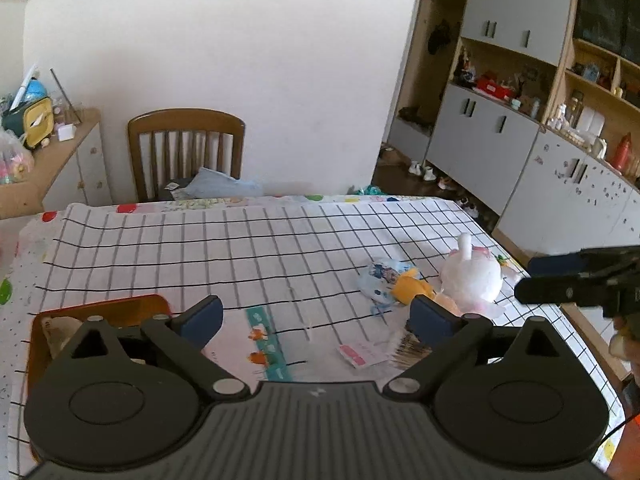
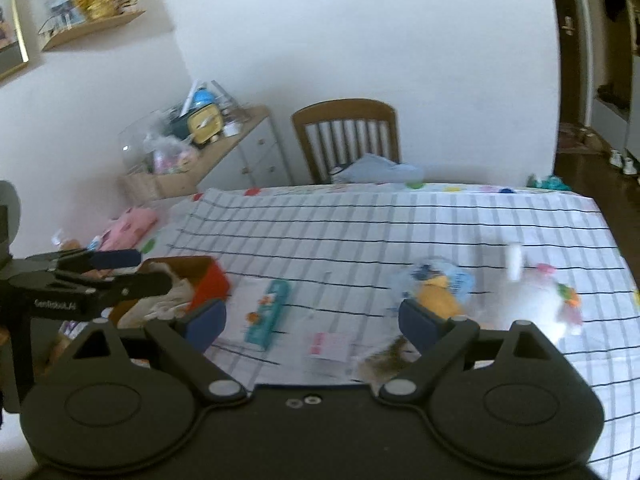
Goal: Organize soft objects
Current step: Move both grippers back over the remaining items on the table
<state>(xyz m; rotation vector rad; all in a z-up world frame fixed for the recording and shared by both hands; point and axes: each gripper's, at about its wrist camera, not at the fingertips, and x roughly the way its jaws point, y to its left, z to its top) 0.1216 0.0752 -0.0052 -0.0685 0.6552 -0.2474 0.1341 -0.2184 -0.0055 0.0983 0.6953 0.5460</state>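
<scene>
A white plush toy (image 1: 472, 276) lies on the checked tablecloth (image 1: 240, 248), with a yellow plush (image 1: 412, 288) and a blue patterned soft item (image 1: 380, 278) beside it. An orange box (image 1: 132, 304) at the near left holds pale cloth. My left gripper (image 1: 316, 316) is open above the cloth, with nothing between its fingers. In the right wrist view, which is blurred, the white plush (image 2: 536, 300), the yellow plush (image 2: 436, 296) and the red-orange box (image 2: 208, 284) show again. My right gripper (image 2: 312, 322) is open and empty too. Each gripper shows at the edge of the other's view.
A teal strip (image 1: 266, 336), a pink card (image 1: 362, 354) and a brown bristly item (image 1: 408, 350) lie near the front. A wooden chair (image 1: 186, 152) stands behind the table. A cluttered sideboard (image 1: 52, 152) is at the left, and grey cabinets (image 1: 500, 140) are at the right.
</scene>
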